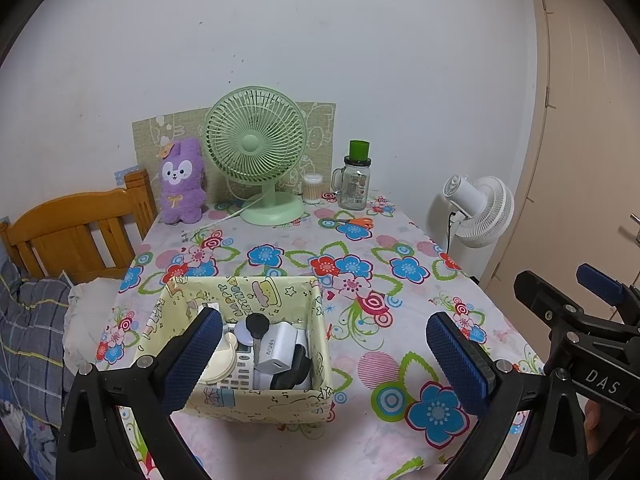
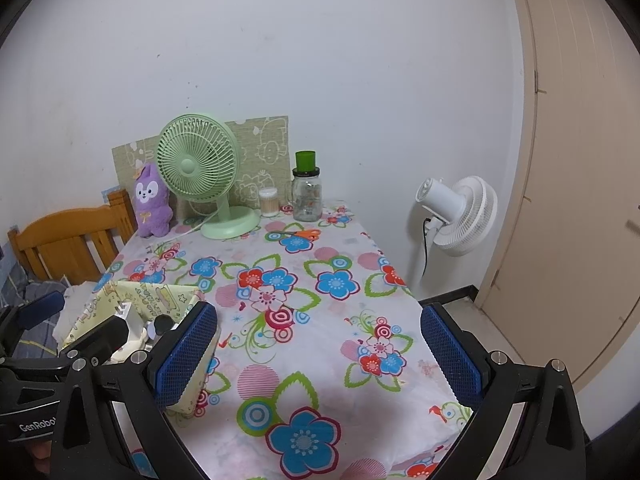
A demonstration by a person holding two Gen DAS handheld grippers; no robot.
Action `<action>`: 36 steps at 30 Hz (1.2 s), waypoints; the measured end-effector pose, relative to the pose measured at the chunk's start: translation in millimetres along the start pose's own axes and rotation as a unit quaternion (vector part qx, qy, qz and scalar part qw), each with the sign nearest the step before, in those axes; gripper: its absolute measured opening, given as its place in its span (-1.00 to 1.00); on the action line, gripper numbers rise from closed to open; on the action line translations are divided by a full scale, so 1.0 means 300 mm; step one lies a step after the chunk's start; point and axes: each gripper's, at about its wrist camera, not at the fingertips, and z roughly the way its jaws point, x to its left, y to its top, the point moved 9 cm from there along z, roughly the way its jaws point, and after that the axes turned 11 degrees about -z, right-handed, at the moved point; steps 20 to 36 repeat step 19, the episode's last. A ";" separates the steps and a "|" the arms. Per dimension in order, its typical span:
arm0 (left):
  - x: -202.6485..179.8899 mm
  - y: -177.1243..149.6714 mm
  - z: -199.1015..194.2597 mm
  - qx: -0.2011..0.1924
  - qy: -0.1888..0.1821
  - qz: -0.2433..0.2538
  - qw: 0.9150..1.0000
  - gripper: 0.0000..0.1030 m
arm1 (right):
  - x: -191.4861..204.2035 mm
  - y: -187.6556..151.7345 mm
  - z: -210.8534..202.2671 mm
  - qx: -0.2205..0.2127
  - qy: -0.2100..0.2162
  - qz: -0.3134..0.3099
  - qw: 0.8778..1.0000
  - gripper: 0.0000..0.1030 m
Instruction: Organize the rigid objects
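The table [image 1: 400, 248] in front of me wore a cloth printed with big blue, red and pink flowers, pushed against a plain white wall, with a wooden headboard [image 1: 76, 232] to the left and a beige door [image 2: 580, 200] to the right. At the back stood a green desk fan [image 1: 258, 152], a purple plush rabbit [image 1: 181, 182], a jar with a green lid [image 1: 354, 178], a tub of cotton swabs [image 1: 312, 189] and orange-handled scissors [image 1: 354, 222]; a white fan [image 2: 460, 214] stood on the floor by the door. My left gripper [image 1: 324, 360] hung wide open and empty over the yellow box [image 1: 256, 398], which held a calculator [image 1: 240, 372], a white charger [image 1: 276, 350] and a black key [image 1: 257, 326]; its inner wall read "HAPPY". My right gripper [image 2: 320, 356] was equally spread, holding nothing, above bare cloth. Its body read "DAS"; the left's read "GenRobo".
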 end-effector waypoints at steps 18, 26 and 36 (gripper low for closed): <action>-0.003 0.003 0.000 0.000 -0.002 -0.001 1.000 0.99 | 0.002 -0.002 0.006 -0.001 -0.003 0.002 1.000 0.99; -0.003 0.002 -0.001 0.000 -0.002 -0.001 1.000 0.99 | 0.003 -0.003 0.002 -0.001 -0.003 0.003 1.000 0.99; -0.003 0.002 -0.001 0.000 -0.002 -0.001 1.000 0.99 | 0.003 -0.003 0.002 -0.001 -0.003 0.003 1.000 0.99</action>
